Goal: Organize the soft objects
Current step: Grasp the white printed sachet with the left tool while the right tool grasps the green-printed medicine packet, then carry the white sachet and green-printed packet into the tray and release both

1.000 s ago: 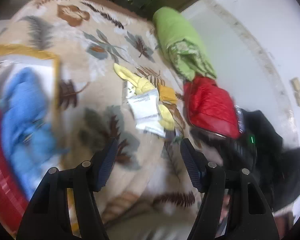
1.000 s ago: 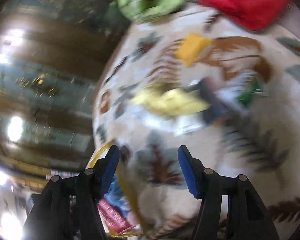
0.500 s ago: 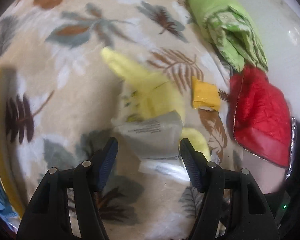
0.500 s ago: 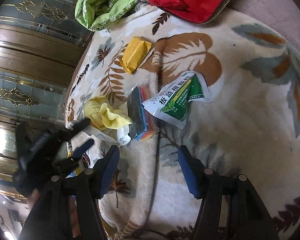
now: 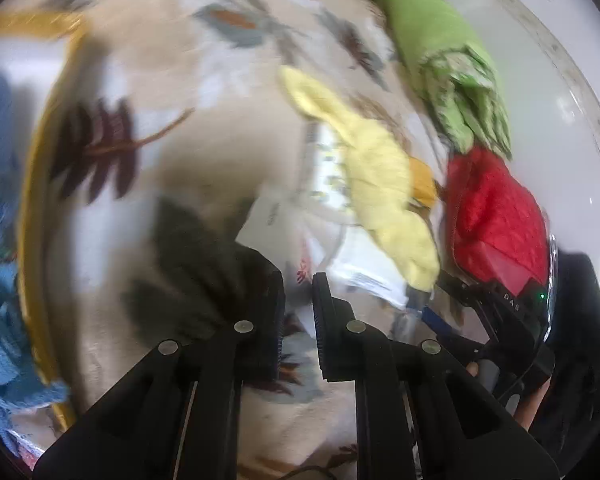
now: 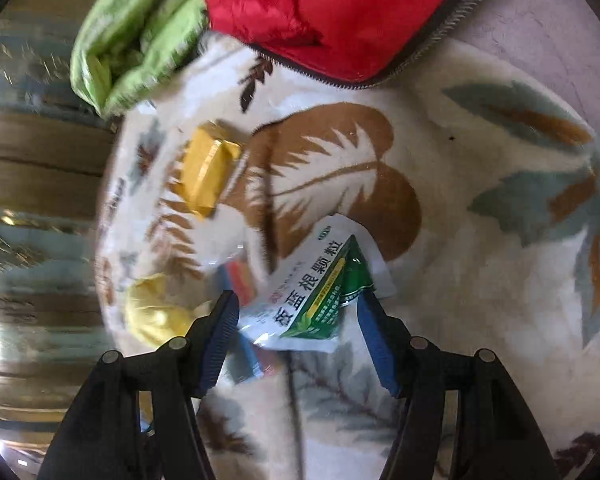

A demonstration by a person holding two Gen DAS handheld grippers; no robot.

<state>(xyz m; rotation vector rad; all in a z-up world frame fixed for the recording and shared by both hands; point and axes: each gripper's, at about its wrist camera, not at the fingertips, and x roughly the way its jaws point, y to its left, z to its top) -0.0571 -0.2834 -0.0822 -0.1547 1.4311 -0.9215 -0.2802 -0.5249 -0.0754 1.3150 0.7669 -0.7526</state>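
Observation:
A yellow cloth (image 5: 376,176) lies on the leaf-patterned blanket (image 5: 204,96) over white packets (image 5: 364,276). My left gripper (image 5: 298,312) has its jaws nearly together, with the edge of a white packet between the tips. The view is blurred, so the grip is unclear. My right gripper (image 6: 296,316) is open around a white and green sachet (image 6: 320,292). A blue and red packet (image 6: 240,280) lies just left of it. The yellow cloth (image 6: 156,312) and a yellow foil packet (image 6: 208,168) show in the right wrist view.
A folded green cloth (image 5: 444,64) and a red quilted pouch (image 5: 496,216) lie at the blanket's far edge. A yellow-rimmed basket (image 5: 32,208) at the left holds blue cloth (image 5: 0,312). The right gripper's body (image 5: 500,320) shows at the lower right.
My left gripper's jaws have closed from wide open to a narrow gap over the packets. My right gripper has moved down onto the green sachet, which now sits between its fingers.

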